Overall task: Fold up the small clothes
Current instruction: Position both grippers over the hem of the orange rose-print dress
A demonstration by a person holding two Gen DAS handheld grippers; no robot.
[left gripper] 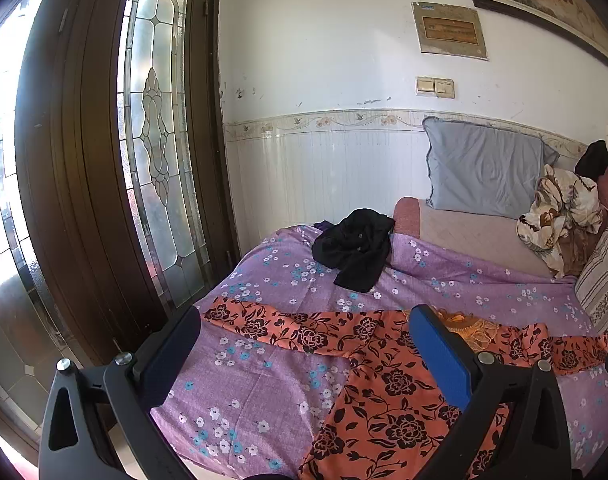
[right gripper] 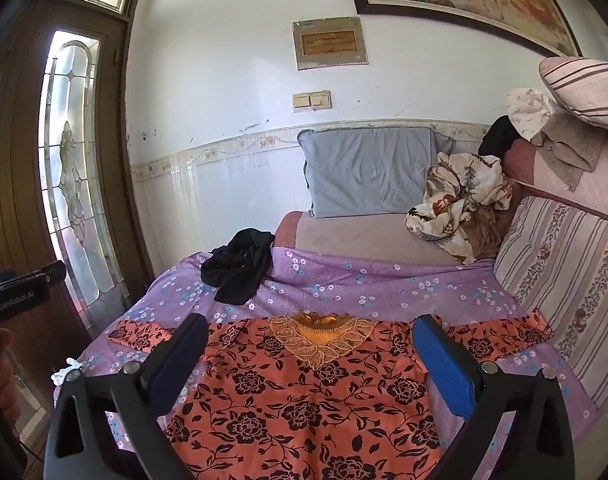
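Note:
An orange shirt with black flowers [left gripper: 388, 392] lies spread flat on the purple flowered bed sheet [left gripper: 264, 280], sleeves out to both sides. In the right wrist view the shirt [right gripper: 304, 400] faces me with its gold lace neckline [right gripper: 320, 336] at the far end. My left gripper [left gripper: 308, 344] is open and empty above the shirt's left side. My right gripper [right gripper: 312, 352] is open and empty above the shirt's chest. A crumpled black garment [left gripper: 356, 248] lies further back on the sheet, also in the right wrist view [right gripper: 240, 266].
A grey pillow [right gripper: 368, 172] leans on the wall. A crumpled cream and brown cloth [right gripper: 460, 204] and striped cushions [right gripper: 564, 272] lie at the right. A wooden door with leaded glass [left gripper: 160, 140] stands left of the bed. The other gripper's body [right gripper: 16, 296] shows at the left edge.

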